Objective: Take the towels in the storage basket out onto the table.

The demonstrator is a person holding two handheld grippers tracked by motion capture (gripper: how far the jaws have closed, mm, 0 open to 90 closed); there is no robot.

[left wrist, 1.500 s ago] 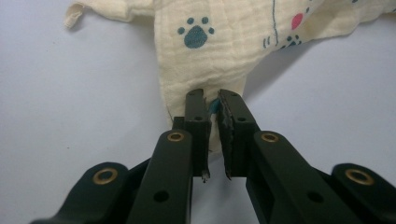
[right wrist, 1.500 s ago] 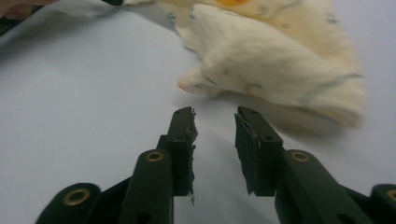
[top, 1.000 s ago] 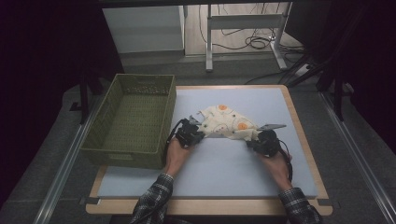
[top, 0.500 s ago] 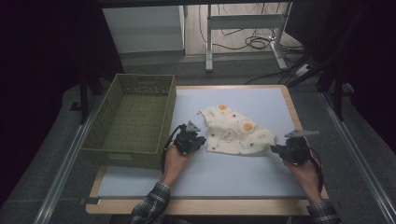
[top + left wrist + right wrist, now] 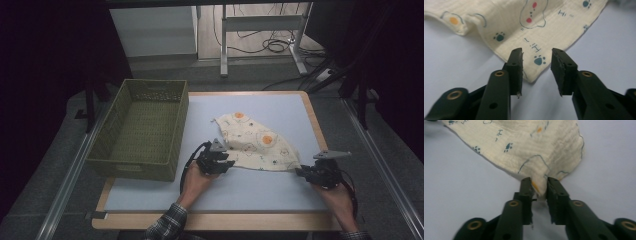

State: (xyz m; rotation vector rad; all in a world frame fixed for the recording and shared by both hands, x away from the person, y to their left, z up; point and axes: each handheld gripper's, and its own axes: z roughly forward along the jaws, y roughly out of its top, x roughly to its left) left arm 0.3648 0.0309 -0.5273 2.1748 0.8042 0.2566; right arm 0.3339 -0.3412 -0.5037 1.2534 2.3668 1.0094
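A cream cloth (image 5: pixel 255 142) printed with paw marks and egg shapes lies spread on the pale blue table top. My left gripper (image 5: pixel 226 165) is at the cloth's near left corner. In the left gripper view the jaws (image 5: pixel 537 53) stand apart over that corner of the cloth (image 5: pixel 524 25), having just been opening, and the pads do not press on it. My right gripper (image 5: pixel 301 171) is at the cloth's near right corner. Its jaws (image 5: pixel 539 182) have also just been opening; a puckered tip of cloth (image 5: pixel 536 150) still stands loosely between them.
A green woven basket (image 5: pixel 135 167) stands at the table's left, close beside my left hand. The wooden rim of the table (image 5: pixel 312 117) frames the blue surface. Beyond the far edge are a metal stand (image 5: pixel 260 22) and cables on the floor.
My right hand has moved right and drawn the cloth's corner out, so the bunched cloth now lies flatter and wider. My left hand has shifted slightly. Both pairs of jaws have parted.
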